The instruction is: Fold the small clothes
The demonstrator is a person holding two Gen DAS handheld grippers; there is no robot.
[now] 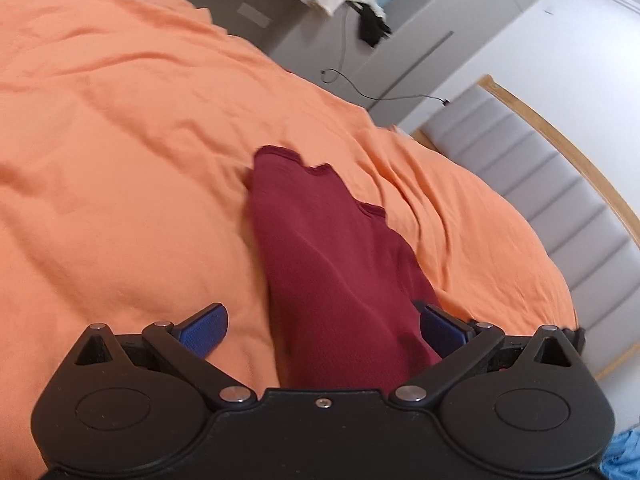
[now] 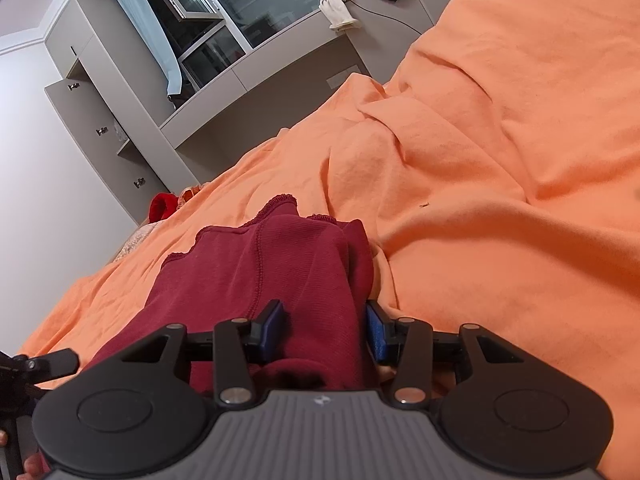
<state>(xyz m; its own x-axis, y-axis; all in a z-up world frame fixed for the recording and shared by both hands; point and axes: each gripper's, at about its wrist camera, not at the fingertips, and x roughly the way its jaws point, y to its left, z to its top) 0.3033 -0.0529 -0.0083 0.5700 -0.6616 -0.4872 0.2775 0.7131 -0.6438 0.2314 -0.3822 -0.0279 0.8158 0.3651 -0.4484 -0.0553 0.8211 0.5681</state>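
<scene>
Maroon garment (image 1: 324,264) lies on the orange bedspread (image 1: 120,160), frilled hem farthest from both tools. Left gripper (image 1: 320,328) jaws wide apart, straddling the cloth, gripping nothing. Right gripper (image 2: 326,330) jaws apart around a raised fold, pads apparently not pinching; likely releasing it to lie flat.

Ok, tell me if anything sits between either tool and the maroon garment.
Nothing visible does. The maroon garment already lies between the fingers of the left tool and the right tool, spread on the orange bedspread.
</scene>
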